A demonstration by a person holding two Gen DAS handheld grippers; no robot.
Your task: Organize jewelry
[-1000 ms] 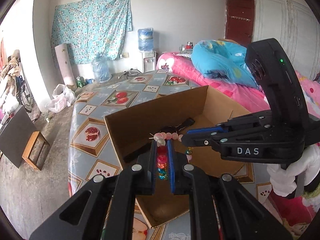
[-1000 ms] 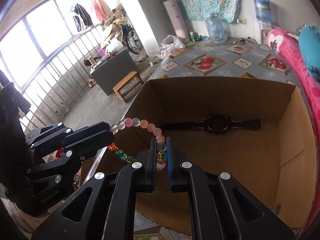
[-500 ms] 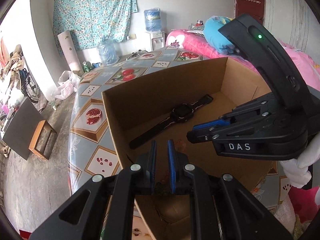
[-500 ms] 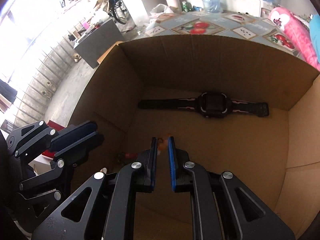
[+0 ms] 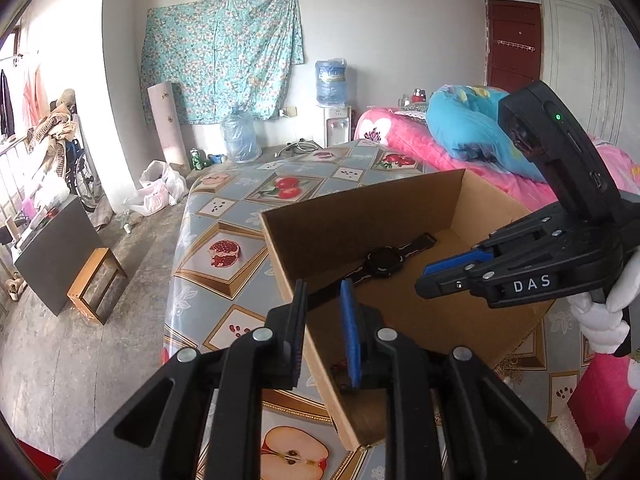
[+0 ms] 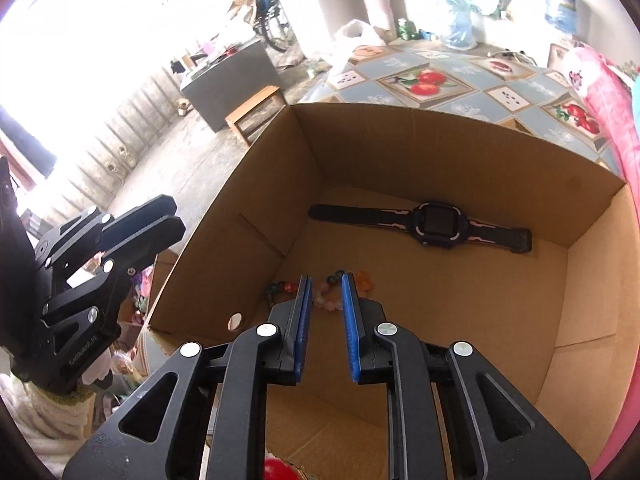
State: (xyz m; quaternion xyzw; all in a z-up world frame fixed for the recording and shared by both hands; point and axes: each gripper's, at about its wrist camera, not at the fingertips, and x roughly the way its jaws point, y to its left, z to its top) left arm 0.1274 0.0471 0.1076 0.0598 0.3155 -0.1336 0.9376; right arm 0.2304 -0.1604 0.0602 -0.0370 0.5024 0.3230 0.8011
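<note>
Left hand-held gripper: mine, released, jaws just opening, nothing between.
Right hand-held gripper: same.
Bead bracelet: dropped in cardboard box; watch at one o'clock.
Progress: I judge both stowed; worktop shows none left.

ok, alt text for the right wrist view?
Open right hand-held gripper hovers over a cardboard box, a beaded bracelet lying on the floor beneath its jaws. A black watch lies flat by the far wall; the left hand-held gripper is outside the box.
</note>
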